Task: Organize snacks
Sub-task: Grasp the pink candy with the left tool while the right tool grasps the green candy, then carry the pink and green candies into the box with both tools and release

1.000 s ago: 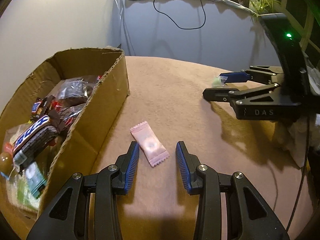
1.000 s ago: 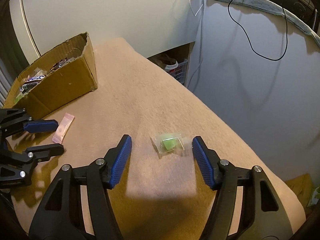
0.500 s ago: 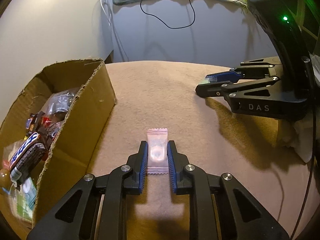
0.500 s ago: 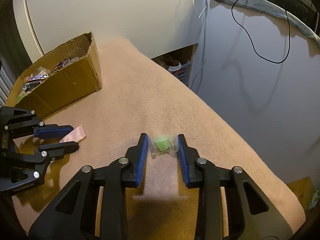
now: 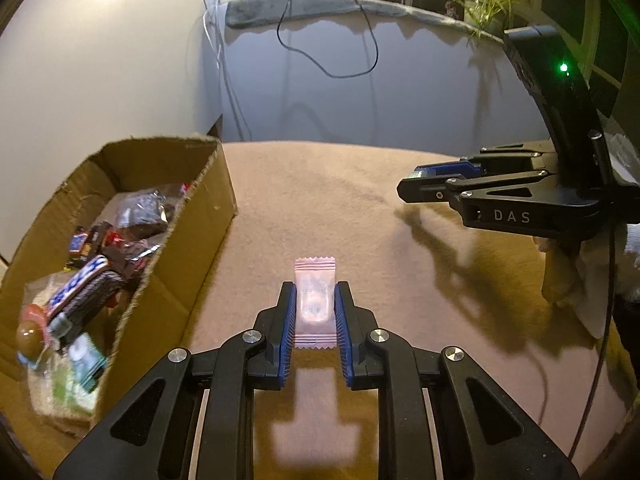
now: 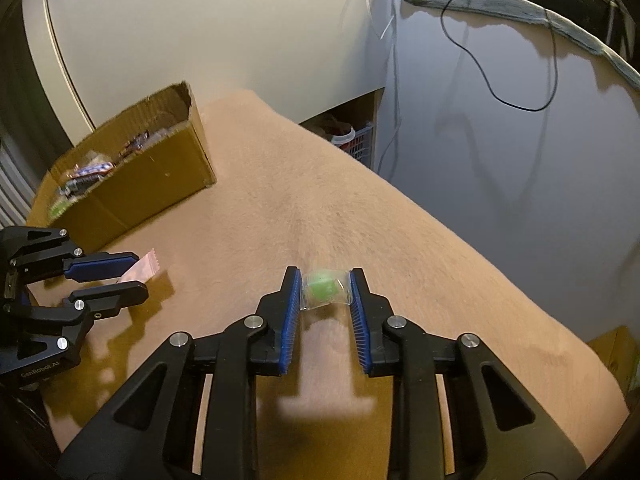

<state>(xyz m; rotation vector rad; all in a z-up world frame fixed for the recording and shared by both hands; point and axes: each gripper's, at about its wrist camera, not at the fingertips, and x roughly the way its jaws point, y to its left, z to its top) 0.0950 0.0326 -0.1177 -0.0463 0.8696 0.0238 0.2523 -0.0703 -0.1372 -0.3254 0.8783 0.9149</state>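
A pink wrapped candy [image 5: 315, 276] is pinched between the blue pads of my left gripper [image 5: 316, 286], which is shut on it and holds it just above the tan cloth, where its shadow falls. My right gripper [image 6: 325, 276] has a green candy in a clear wrapper [image 6: 322, 290] between its pads; its jaws are closing and they press on the wrapper. The cardboard box [image 5: 192, 248] of several snack bars stands to the left. Each view shows the other tool: the right gripper [image 5: 412, 186] and the left gripper [image 6: 138, 274] with the pink candy [image 6: 143, 267].
The tan cloth [image 6: 280, 184] covers the table, whose far edge drops off toward a grey panel [image 6: 500, 160] with a black cable. A basket [image 6: 360, 140] sits in a gap beyond the edge. White crumpled cloth [image 5: 600, 280] lies at the right, with a plant [image 5: 484, 4] behind.
Both grippers closed from open onto their candies, the left on the pink one and the right on the green one, and both candies now hang slightly above the cloth.
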